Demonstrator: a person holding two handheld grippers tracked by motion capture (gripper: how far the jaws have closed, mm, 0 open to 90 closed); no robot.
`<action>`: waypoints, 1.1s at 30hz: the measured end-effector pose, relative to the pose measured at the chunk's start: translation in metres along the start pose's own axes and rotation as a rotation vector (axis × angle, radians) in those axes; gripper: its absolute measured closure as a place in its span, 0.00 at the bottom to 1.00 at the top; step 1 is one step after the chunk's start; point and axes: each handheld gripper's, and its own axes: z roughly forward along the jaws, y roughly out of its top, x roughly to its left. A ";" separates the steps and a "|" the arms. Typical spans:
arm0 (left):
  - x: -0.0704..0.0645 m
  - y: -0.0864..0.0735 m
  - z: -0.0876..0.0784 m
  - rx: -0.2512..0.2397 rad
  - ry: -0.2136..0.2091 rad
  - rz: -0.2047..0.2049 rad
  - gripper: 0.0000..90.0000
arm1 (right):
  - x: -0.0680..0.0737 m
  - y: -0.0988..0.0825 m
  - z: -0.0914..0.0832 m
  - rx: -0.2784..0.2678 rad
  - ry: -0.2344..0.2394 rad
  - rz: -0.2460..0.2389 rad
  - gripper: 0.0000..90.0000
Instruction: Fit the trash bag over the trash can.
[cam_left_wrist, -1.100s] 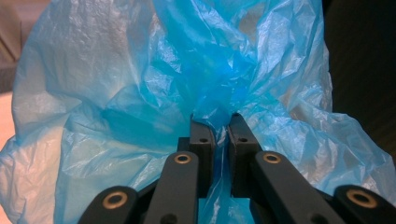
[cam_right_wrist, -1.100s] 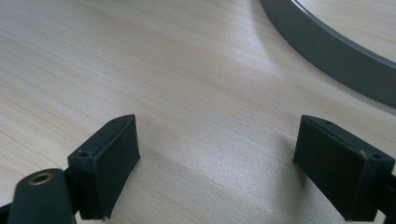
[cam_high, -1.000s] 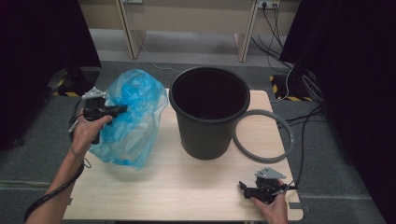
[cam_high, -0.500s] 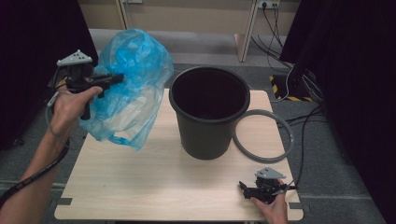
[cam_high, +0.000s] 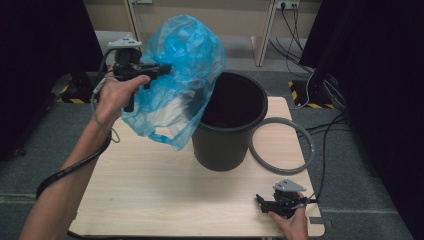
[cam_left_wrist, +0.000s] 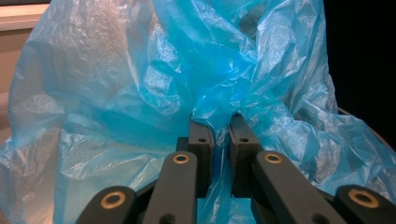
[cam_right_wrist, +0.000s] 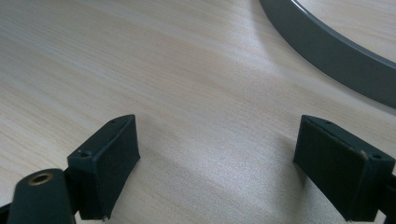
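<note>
My left gripper (cam_high: 162, 68) pinches just a fold of the blue bag (cam_high: 185, 75) over the bin (cam_high: 231, 120) – it looks thin, so it could slip free – while my right gripper (cam_high: 262, 201) rests spread on the bench (cam_high: 150, 190).

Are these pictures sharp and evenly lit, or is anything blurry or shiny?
High view: soft and a little grainy, sides dark, table evenly lit. Left gripper view: crisp, with pale glare on the blue bag creases. Right gripper view: wood grain sharp, a faint shadow between the jaws, the grey ring slightly soft.
</note>
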 end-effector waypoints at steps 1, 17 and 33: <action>-0.003 0.002 0.004 0.002 -0.006 0.002 0.92 | 0.000 0.000 0.000 0.000 0.000 0.000 0.16; -0.063 0.014 0.087 0.088 -0.117 0.015 0.92 | 0.000 0.000 0.000 0.001 0.002 -0.008 0.16; -0.080 0.013 0.109 0.234 -0.120 -0.011 0.51 | 0.000 0.000 0.000 0.002 0.002 -0.008 0.15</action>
